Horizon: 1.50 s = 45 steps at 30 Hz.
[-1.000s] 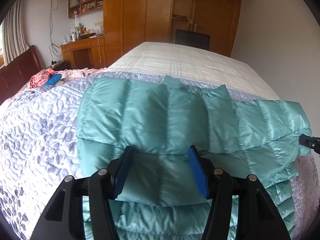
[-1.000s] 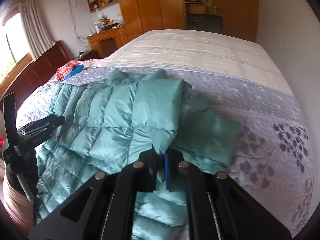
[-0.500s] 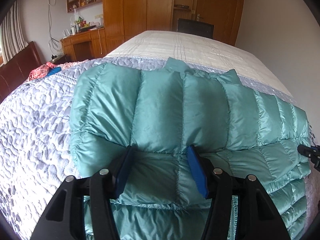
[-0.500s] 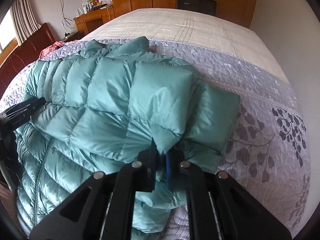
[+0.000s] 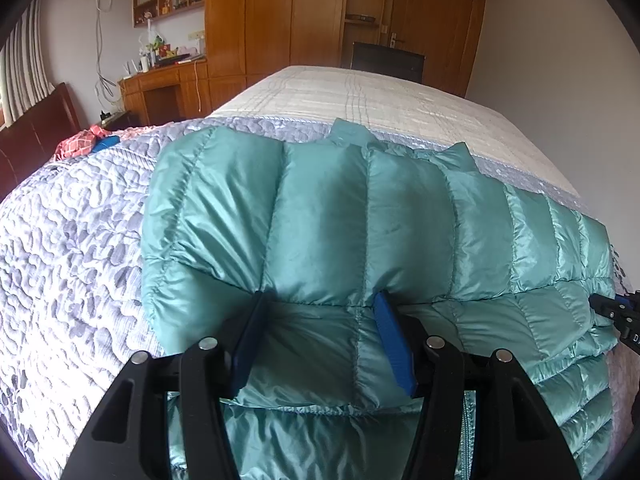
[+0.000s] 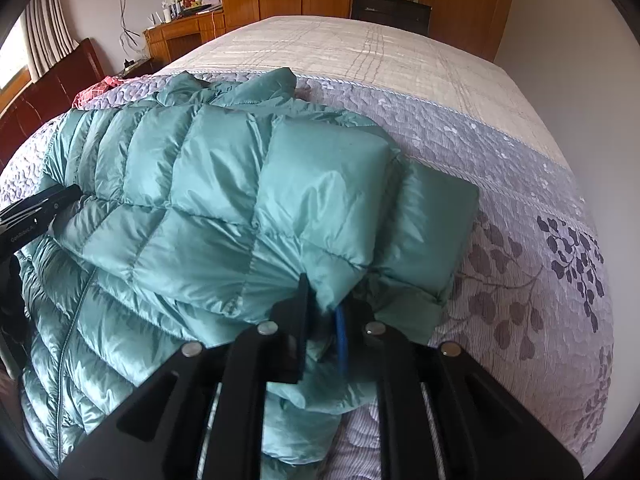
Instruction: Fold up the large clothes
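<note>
Both tools are angled steeply down at a teal puffer jacket (image 5: 360,232) lying folded across the near part of a bed (image 5: 380,100). Left tool (image 5: 320,312): jaws stand about half spread, with a thick fold of the jacket's padded edge filling the gap; the blue pads (image 5: 394,340) bear against the fabric on either side, so the fold is pinched between them. Right tool (image 6: 326,304): jaws are narrowly parted and opening; a corner of the folded jacket (image 6: 248,208) hangs between them, and whether the pads still press on it cannot be told for certain, though a sliver of gap shows beside the blue pad (image 6: 341,336). Each tool's black tip shows in the other's view, the right tool (image 5: 616,312) at the jacket's right edge and the left tool (image 6: 36,212) at its left edge. The jacket rests on a grey-and-white quilt (image 5: 68,248) with a leaf pattern, its collar toward the far side, its zipper (image 6: 68,328) running down the lower layer beneath the folded-over upper part. A sleeve end (image 6: 432,232) protrudes flat on the quilt at the jacket's right side. Beyond the quilt the bed carries a pale checked cover (image 6: 360,56). Red cloth (image 5: 78,144) lies at the far left near a dark headboard (image 5: 36,136). A wooden wardrobe (image 5: 272,16) and a desk (image 5: 168,88) stand behind.
</note>
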Motion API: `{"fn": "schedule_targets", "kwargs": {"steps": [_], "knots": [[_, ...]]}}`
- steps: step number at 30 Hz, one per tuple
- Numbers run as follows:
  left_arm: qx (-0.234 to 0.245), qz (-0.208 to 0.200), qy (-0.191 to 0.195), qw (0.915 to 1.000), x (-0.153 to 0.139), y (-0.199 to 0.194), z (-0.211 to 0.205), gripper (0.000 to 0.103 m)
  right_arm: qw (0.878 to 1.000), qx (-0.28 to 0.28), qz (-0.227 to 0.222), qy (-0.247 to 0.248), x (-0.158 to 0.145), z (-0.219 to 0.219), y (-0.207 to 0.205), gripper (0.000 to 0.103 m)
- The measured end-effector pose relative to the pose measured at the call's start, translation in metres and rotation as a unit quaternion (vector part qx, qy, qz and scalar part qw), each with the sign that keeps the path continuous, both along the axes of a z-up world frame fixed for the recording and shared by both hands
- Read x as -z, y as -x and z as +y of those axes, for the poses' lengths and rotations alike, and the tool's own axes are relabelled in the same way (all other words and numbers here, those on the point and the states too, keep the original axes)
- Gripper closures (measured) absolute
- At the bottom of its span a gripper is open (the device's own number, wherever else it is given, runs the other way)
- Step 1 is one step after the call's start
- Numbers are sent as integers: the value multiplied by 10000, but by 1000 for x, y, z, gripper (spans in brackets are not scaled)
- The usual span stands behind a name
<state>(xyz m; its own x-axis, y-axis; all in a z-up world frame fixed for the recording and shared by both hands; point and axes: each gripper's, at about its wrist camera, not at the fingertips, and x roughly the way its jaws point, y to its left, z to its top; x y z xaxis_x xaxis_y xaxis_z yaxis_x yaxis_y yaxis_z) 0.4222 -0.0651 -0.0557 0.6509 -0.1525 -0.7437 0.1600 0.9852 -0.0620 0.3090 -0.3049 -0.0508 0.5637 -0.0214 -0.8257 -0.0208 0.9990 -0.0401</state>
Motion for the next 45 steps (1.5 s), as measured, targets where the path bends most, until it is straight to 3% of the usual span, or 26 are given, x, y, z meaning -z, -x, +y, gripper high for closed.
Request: {"fn": "schedule_targets", "kwargs": {"steps": [1,7,14,16,20,25,30,33,37,41,45], "knots": [[-8,3,5,10000,0,0,0,46,10000,39,-5,73,0,0,0,78],[-153,-96,239,9996,-20,6,14,46,9995,273,-131,-36,-16,-12,10,63],[-278,-385,168,9987,-50,13,19,46,9950,405,-734,-542,-52,-29,28,63],[-229,-361,94,9990,-50,10,14,46,9928,166,-829,-849,-56,-30,28,67],[-38,-208,-81,9997,-38,1,0,46,9906,-232,-535,-1238,-41,-21,13,71],[-116,96,-331,9993,-12,-18,-1,44,9914,-67,58,-1304,-3,-24,-11,76],[-74,414,100,9991,5,-30,15,44,9892,-94,300,-1428,11,-24,-16,79],[-108,427,120,9990,1,-26,16,45,9903,-112,188,-1374,4,-23,-8,78],[-138,252,236,9993,-32,6,39,43,9850,-203,-164,-1707,-27,-35,17,73],[-233,-82,-96,9996,-65,65,81,26,9821,-342,-208,-1843,-46,-42,61,69],[-352,-24,-299,9989,-73,124,128,22,9835,-536,-72,-1724,-44,-46,122,61]]}}
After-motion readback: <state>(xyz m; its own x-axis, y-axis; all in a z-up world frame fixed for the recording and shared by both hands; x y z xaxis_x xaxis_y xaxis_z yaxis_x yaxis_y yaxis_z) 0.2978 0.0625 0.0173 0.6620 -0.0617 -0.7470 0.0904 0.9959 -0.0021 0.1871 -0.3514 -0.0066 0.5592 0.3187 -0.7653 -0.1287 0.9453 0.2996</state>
